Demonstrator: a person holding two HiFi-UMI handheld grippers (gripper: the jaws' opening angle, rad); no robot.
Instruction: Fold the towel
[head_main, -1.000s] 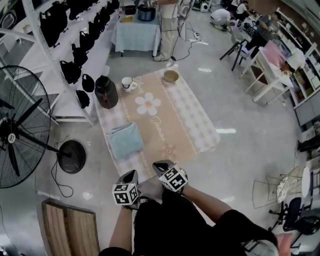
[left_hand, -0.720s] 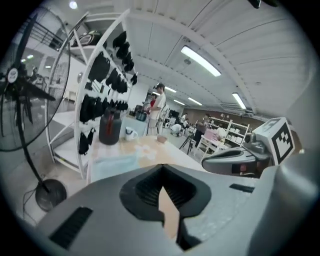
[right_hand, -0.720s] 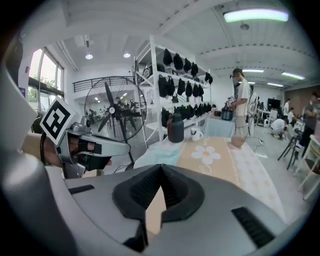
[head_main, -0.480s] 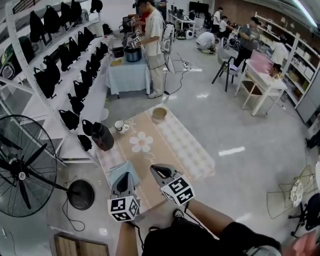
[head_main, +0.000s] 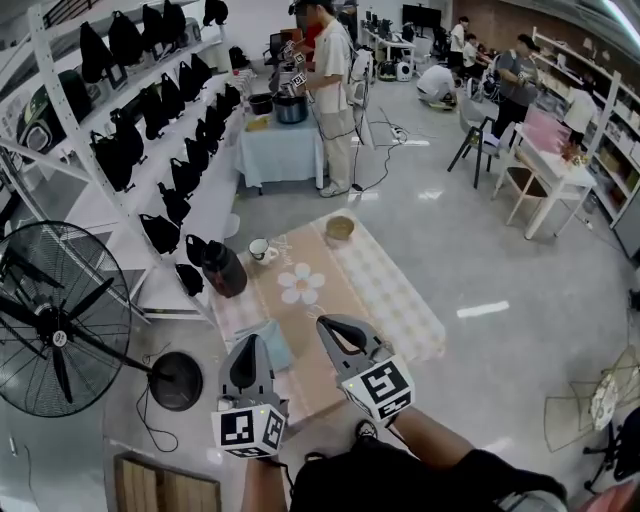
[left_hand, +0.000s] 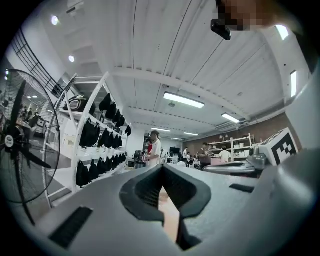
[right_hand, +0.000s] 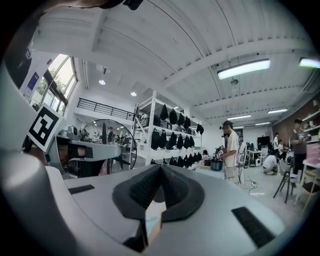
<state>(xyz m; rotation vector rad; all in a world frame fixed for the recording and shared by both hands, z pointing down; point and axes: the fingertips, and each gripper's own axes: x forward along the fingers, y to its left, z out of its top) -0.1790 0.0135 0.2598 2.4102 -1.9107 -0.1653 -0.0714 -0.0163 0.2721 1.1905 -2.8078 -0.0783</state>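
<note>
At far left stands a big black floor fan (head_main: 60, 335). A dark brown jug (head_main: 224, 270) and a white cup (head_main: 258, 248) sit at the left edge of the checked picnic mat with a beige flowered band (head_main: 330, 285). My left gripper (head_main: 251, 345) points level, jaws pressed together on nothing. The folded light-blue towel (head_main: 275, 345) lies on the mat's near left corner, partly behind that gripper in the head view. My right gripper (head_main: 328, 324) is alongside, jaws also together and empty. A tan bowl (head_main: 340, 228) rests at the mat's far end.
</note>
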